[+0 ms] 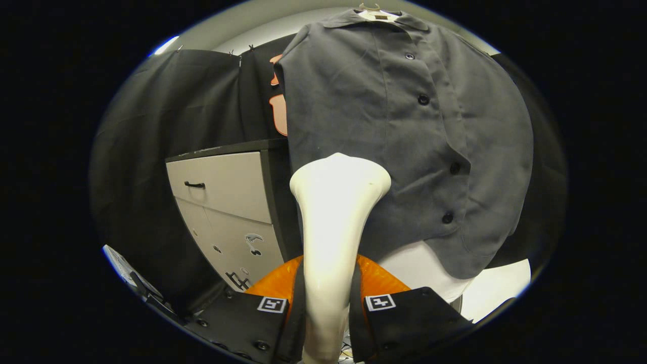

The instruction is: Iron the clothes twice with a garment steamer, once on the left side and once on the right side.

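Pinched between both claw [326, 303] fingers, the garment steamer [334, 222] points its head at the lower left panel of the grey shirt [404, 131] hanging beyond. Probable step: left-side pass; next, stroke along that panel.

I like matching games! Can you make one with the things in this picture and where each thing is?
Things:
1. steamer
2. grey shirt
3. cabinet
4. hanger

Places:
a. at the shirt's collar
b. clamped between the fingers of the tool
c. hanging just beyond the steamer's head
d. standing off to one side of the shirt

Pairs: 1-b, 2-c, 3-d, 4-a
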Demonstrator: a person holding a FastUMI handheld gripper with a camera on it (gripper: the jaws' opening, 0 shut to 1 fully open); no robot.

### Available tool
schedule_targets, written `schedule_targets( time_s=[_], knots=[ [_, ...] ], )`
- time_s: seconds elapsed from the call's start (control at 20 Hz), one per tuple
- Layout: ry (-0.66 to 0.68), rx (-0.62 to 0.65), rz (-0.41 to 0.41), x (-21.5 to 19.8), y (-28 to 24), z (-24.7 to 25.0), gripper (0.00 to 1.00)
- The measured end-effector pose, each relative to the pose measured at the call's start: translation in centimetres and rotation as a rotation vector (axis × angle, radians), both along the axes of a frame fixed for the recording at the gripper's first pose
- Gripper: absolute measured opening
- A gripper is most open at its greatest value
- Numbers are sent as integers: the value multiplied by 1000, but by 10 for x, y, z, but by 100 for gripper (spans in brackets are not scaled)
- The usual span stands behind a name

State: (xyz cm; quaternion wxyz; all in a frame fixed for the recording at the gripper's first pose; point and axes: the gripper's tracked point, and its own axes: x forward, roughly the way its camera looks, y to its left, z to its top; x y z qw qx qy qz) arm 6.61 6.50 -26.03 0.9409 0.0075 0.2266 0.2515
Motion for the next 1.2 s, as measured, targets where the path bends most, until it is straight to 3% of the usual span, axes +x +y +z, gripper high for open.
schedule_targets(
  time_s=[0.3,0.65,0.85,1.2],
  knots=[
    [-151,98,18,12,-7,100,43],
    [-324,177,-29,35,-43,204,42],
    [-405,140,-94,57,-80,235,42],
    [-419,92,-207,115,-148,250,42]
  ],
)
